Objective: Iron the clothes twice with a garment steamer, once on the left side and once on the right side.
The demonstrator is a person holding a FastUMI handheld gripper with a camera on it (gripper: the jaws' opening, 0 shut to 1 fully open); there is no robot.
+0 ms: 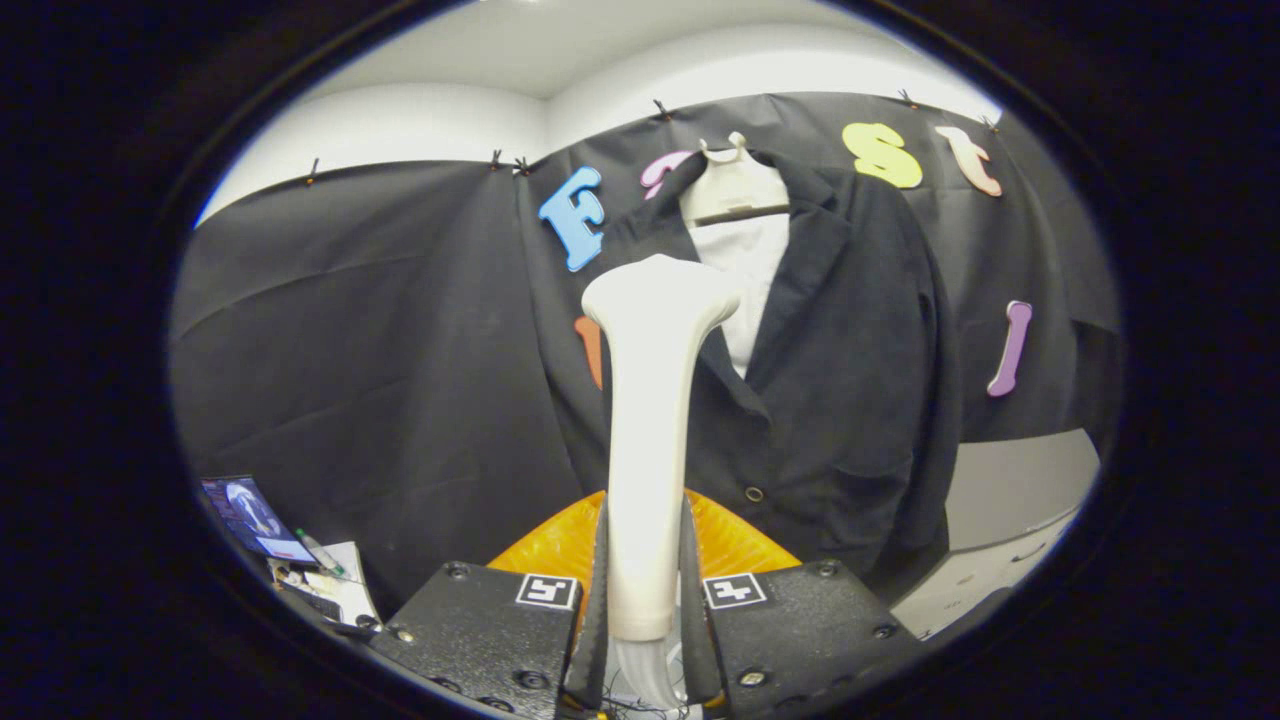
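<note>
both fingers of the gripper (645,590) clamp the steamer (648,430) — jacket (840,380) just beyond.

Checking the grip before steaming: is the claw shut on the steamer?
Shut: both fingers of the claw press the white plastic steamer handle, held upright before the black jacket.

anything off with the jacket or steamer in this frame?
Nothing stands out. The claw is shut on the steamer, which stands upright between its fingers. The dark jacket beyond hangs straight on its hanger, front open over a white shirt.
</note>
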